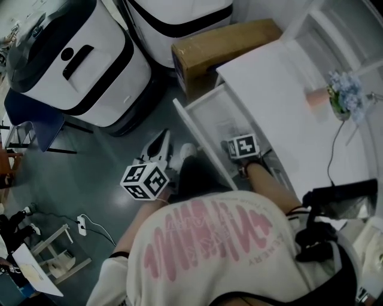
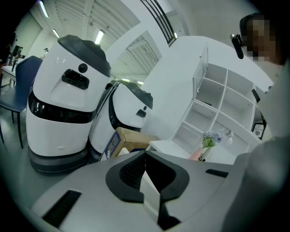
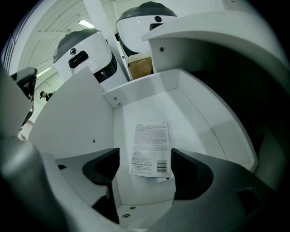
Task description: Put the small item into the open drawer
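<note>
The small item is a flat white packet (image 3: 151, 148) with print and a barcode. It lies on the floor of the open white drawer (image 3: 136, 93), between the spread jaws of my right gripper (image 3: 145, 161), which is open and not gripping it. In the head view the right gripper's marker cube (image 1: 242, 146) sits inside the drawer (image 1: 192, 128) and hides the packet. My left gripper (image 1: 160, 140) hangs over the floor left of the drawer. Its jaws (image 2: 146, 179) are shut, with nothing seen in them.
Two white rounded machines (image 1: 78, 54) (image 1: 179, 18) stand beyond the drawer. A cardboard box (image 1: 221, 48) sits by the white desk (image 1: 281, 89), which carries a small flower vase (image 1: 340, 95). A blue chair (image 1: 36, 119) and a power strip (image 1: 81, 224) are at left.
</note>
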Tool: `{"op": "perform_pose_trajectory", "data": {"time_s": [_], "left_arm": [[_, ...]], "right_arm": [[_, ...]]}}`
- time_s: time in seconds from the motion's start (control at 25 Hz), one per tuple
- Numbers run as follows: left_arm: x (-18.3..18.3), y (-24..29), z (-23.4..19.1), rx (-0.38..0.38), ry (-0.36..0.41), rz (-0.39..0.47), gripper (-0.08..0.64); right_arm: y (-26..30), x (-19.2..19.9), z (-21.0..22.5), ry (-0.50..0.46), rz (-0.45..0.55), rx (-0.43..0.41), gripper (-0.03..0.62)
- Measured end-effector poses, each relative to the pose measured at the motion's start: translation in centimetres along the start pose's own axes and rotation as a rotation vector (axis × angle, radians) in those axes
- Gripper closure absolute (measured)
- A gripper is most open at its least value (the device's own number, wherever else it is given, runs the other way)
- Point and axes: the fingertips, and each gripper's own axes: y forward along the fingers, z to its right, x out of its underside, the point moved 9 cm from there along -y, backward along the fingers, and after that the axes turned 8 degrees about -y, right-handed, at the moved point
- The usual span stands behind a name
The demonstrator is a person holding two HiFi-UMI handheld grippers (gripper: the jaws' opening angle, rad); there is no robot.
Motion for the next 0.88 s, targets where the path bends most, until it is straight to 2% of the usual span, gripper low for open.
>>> {"op": "perform_pose_trajectory", "data": {"time_s": [0.08, 0.4, 0.64, 0.88], "left_arm": [[-0.3, 0.2, 0.6, 0.012, 0.003, 0.005, 0.53], [-0.8, -0.3, 2.6, 0.042, 0.021, 0.045, 0.529], [-1.7, -1.3, 3.9, 0.055, 0.032, 0.087, 0.53], [-2.2, -2.3, 5.5, 0.077, 0.048, 0.123, 0.531]], "right_arm": [[-0.5, -0.8, -0.2, -0.003, 0.068, -0.04, 0.222], [-3.5, -1.9, -0.8, 0.012, 0.161, -0.087, 0.223], [-6.9, -3.7, -1.9, 0.028, 0.278, -0.141, 0.224], [-11.9, -5.7, -3.0, 0.054, 0.447, -0.187, 0.224]]}}
